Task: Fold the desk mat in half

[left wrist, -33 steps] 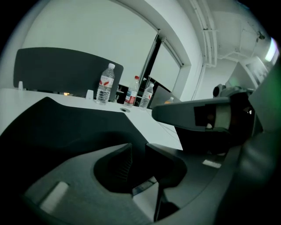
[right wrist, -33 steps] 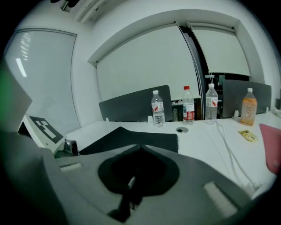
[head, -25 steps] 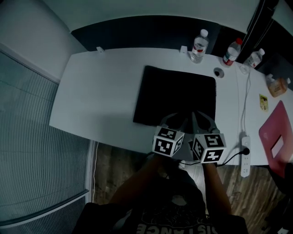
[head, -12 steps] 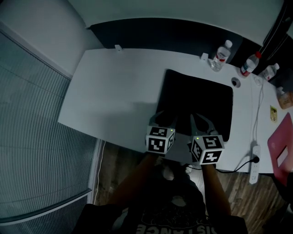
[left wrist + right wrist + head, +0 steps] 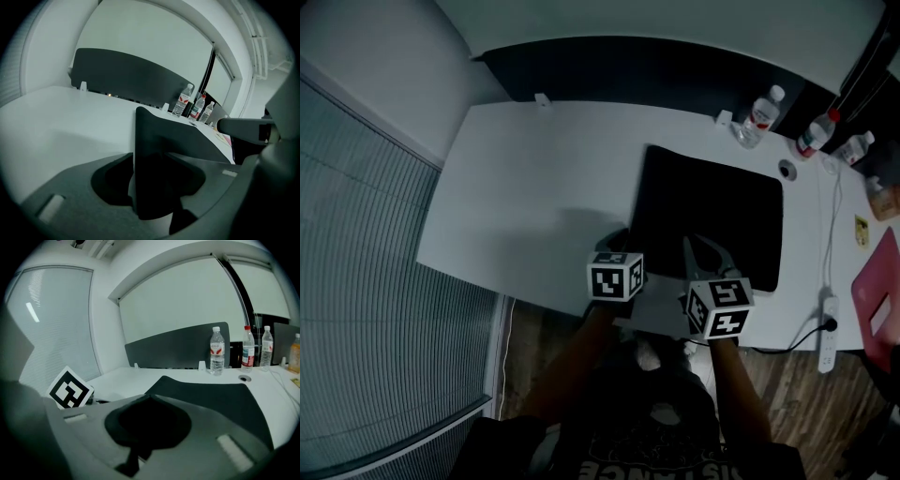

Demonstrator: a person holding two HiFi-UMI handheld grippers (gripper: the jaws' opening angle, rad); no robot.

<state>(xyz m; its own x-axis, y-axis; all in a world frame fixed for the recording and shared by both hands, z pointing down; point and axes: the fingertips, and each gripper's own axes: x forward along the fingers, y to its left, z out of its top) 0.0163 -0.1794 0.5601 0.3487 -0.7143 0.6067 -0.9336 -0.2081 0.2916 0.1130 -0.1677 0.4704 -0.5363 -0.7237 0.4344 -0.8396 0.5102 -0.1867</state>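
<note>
Black desk mat (image 5: 708, 220) flat on white tabletop (image 5: 534, 178), toward its front. Left hand-held gripper (image 5: 623, 242) at near-left corner, just spread wide, corner between but unpinched, probably readying a grip for folding. Right hand-held gripper (image 5: 694, 248) pinched together, empty, over near edge.

left gripper (image 5: 151, 161), jaws just opening — desk mat (image 5: 180, 136) edge between

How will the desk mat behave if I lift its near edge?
Probably floppy: the desk mat looks thin and lies flat on the desk, so a lifted edge should drape. Likely light for its size. Being a flat sheet, it shouldn't roll.
</note>
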